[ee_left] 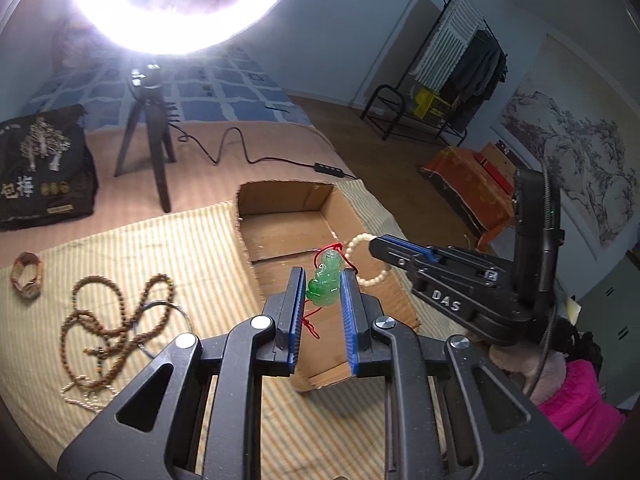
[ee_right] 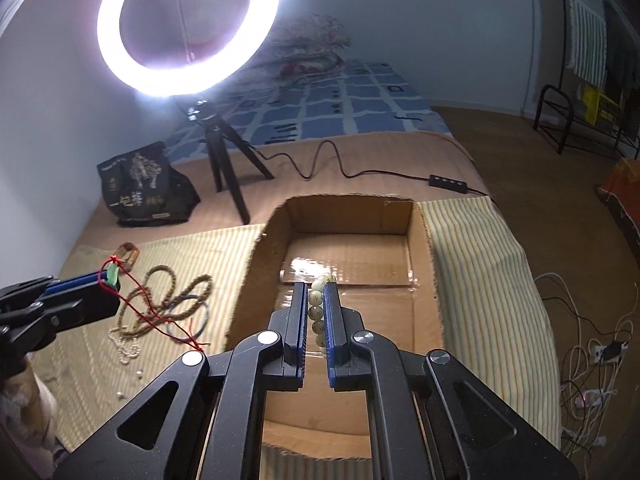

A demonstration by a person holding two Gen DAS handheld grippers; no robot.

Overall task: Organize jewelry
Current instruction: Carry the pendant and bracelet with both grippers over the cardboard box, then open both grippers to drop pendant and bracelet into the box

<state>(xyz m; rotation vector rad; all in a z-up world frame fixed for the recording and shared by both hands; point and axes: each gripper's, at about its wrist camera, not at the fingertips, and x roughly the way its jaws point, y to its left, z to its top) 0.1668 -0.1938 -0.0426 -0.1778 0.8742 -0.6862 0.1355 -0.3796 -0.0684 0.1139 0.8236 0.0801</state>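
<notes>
Left tongs (ee_left: 322, 280) pinch jade pendant (ee_left: 325, 283) above box (ee_left: 280, 216).

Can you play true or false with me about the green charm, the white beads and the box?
1. The left gripper holds the green pendant between its fingers. True.
2. The green pendant hangs on a blue string. False: its cord is red.
3. The right gripper is shut on the white bead bracelet. True.
4. The cardboard box is full of necklaces. False: no necklaces show inside; the right gripper holds the bracelet above its bare floor.
5. The brown bead necklace lies on the striped cloth. True.
6. The ring light is switched off. False: it glows bright white.
</notes>
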